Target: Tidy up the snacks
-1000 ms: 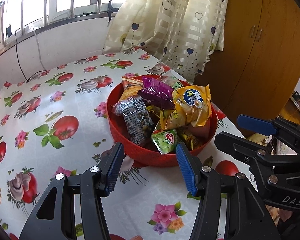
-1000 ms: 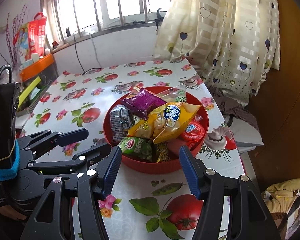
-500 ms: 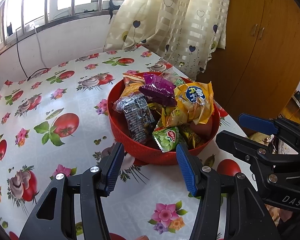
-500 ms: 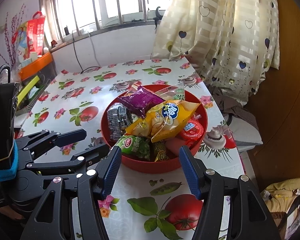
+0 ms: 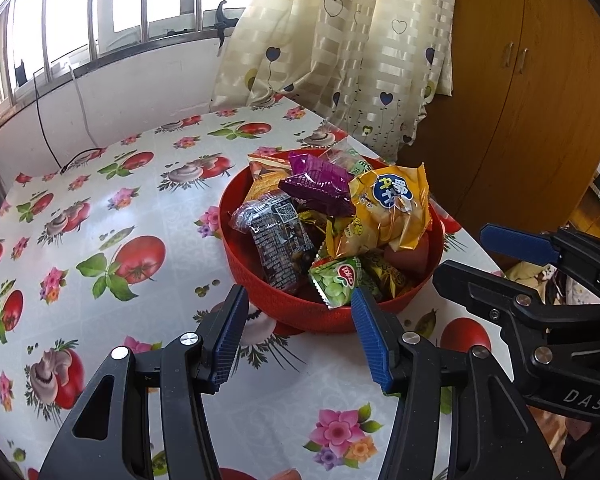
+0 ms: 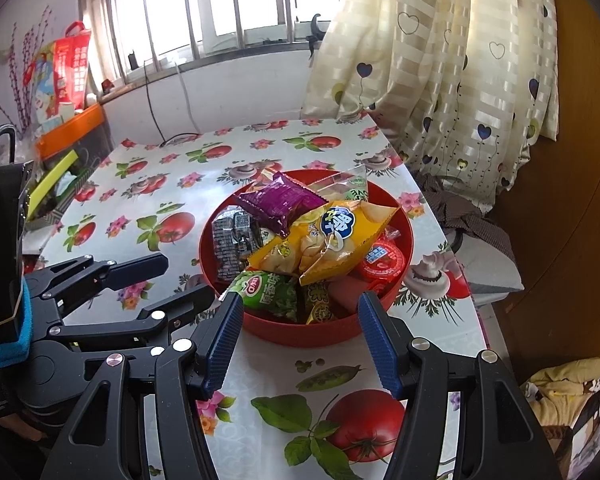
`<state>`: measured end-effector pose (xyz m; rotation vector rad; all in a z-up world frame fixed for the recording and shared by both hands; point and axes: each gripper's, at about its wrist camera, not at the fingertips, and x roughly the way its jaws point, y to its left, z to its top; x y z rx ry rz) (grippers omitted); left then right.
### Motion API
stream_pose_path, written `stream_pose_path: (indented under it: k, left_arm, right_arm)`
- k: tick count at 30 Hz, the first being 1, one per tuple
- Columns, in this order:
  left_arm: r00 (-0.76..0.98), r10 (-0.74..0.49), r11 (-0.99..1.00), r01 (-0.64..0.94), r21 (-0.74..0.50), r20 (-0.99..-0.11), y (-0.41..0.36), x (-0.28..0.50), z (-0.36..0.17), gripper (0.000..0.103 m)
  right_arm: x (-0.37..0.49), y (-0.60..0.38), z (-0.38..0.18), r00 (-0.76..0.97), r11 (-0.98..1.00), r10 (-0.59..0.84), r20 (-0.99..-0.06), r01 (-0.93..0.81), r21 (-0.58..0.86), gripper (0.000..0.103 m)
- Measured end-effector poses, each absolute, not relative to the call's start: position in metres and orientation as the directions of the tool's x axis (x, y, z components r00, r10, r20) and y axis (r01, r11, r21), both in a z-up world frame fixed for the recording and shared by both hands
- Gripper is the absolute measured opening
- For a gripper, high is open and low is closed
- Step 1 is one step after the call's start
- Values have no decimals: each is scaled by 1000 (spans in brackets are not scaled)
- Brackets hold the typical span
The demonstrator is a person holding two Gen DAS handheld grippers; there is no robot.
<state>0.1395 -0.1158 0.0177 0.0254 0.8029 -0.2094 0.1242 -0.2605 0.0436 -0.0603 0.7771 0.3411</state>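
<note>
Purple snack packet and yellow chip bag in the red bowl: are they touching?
Touching. In the left wrist view the purple snack packet lies on the pile with its right end overlapping the upper left edge of the yellow chip bag, no gap between them.

Gaping right tongs [image 6: 300, 340] before heaped red bowl [image 6: 404, 232]

Glossy, light-catching oilcloth printed with tomatoes and flowers on the table [image 5: 148, 208]; ribbed matt red plastic for the round bowl [image 5: 300, 312], heaped with shiny crinkled foil and film packets, among them a purple pouch [image 6: 280, 202] and a yellow chip bag [image 5: 392, 208]. Matt black plastic with bright metal rivets and ridged blue rubbery pads [image 6: 222, 344] on both grippers. Soft striped cream cloth with a satin sheen for the heart-printed curtain [image 6: 440, 60], smooth varnished brown wood on the wardrobe [image 5: 520, 100].
</note>
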Motion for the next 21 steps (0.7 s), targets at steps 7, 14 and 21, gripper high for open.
stream_pose_path:
  k: [7,14,21]
  left_arm:
    - [675,-171,979,197,-48,-718,-116,141,18,54]
    - [675,-170,979,197,-46,-718,-117,141,18,54]
    - [673,-170,979,196,-47,-719,-117,142,18,54]
  right_arm:
    - [125,-260,43,661,944,278,-697,-322,71,58]
    - [125,-260,44,660,944,277,-698,-322,70,58]
    - [126,-261,43,660,944,276,-699,-322,70,58]
